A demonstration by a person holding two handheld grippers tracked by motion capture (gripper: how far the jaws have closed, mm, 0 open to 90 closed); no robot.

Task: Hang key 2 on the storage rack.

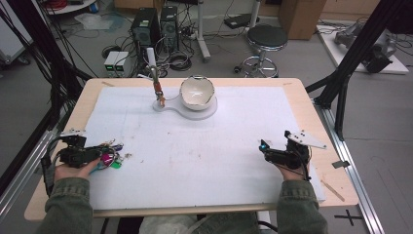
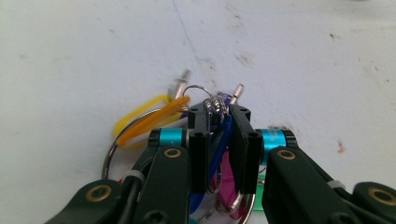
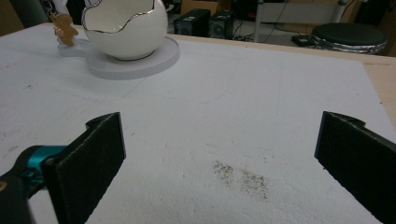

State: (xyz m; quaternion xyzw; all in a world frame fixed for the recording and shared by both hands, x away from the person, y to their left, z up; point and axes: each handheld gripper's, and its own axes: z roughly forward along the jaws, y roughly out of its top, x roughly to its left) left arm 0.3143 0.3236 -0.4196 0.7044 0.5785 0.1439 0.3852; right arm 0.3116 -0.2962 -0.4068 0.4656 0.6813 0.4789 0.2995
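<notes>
We are clamping our left gripper [image 2: 218, 116] on the bunch of keys [image 2: 205, 109], its rings sitting between the fingertips; our right gripper [image 3: 219, 154] is gaping apart.

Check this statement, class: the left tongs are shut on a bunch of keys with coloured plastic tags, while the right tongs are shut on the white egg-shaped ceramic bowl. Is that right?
Not quite. The left tongs are indeed shut on the bunch of keys with coloured plastic tags. But the right tongs stand open and hold nothing, well apart from the white egg-shaped ceramic bowl, as the right gripper view shows.
</notes>
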